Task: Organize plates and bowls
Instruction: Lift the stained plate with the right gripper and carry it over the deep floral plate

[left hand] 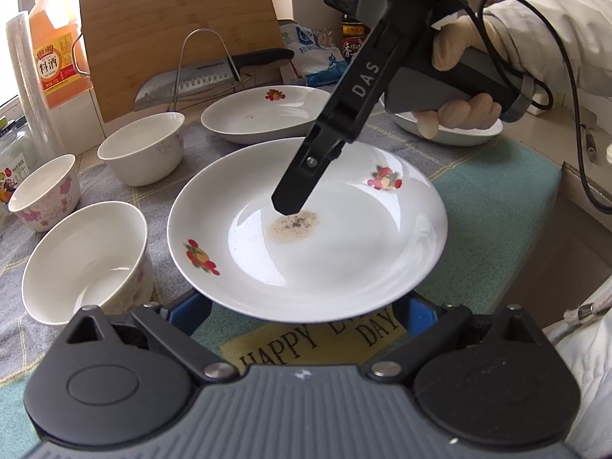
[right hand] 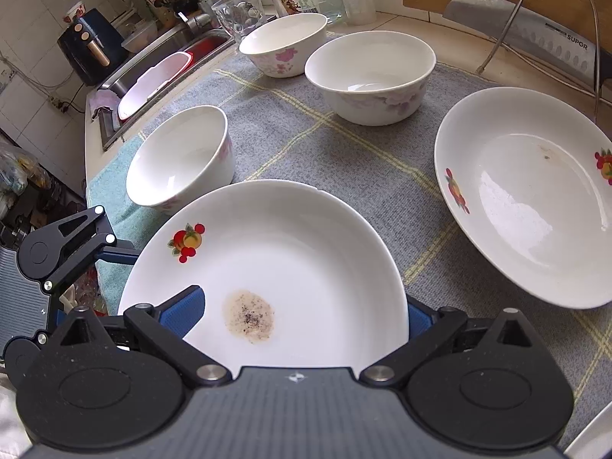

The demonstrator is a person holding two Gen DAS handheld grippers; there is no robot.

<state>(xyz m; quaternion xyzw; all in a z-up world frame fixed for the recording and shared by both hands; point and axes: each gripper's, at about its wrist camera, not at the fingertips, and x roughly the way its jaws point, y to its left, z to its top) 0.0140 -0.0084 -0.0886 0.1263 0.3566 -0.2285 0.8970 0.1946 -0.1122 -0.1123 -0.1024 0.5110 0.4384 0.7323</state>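
A white plate with fruit prints and a brown stain point(left hand: 306, 237) sits on the cloth in front of my left gripper point(left hand: 302, 311), whose blue fingers are spread wide with the plate's near rim over them. My right gripper point(left hand: 290, 206) points down over the plate's middle. In the right wrist view the plate point(right hand: 275, 252) lies between the right gripper's point(right hand: 302, 317) spread blue fingers point(right hand: 183, 311). A second fruit-print plate point(left hand: 264, 113) point(right hand: 535, 191) lies behind. Three white floral bowls point(left hand: 86, 264) point(left hand: 143, 147) point(left hand: 44, 191) stand to the left.
A third plate point(left hand: 459, 130) lies partly behind the right hand. A knife on a wire rack point(left hand: 202, 76), a cutting board point(left hand: 179, 26), bottles and a jar stand at the back. A sink point(right hand: 160, 65) is beyond the grey-and-teal cloth point(right hand: 344, 153).
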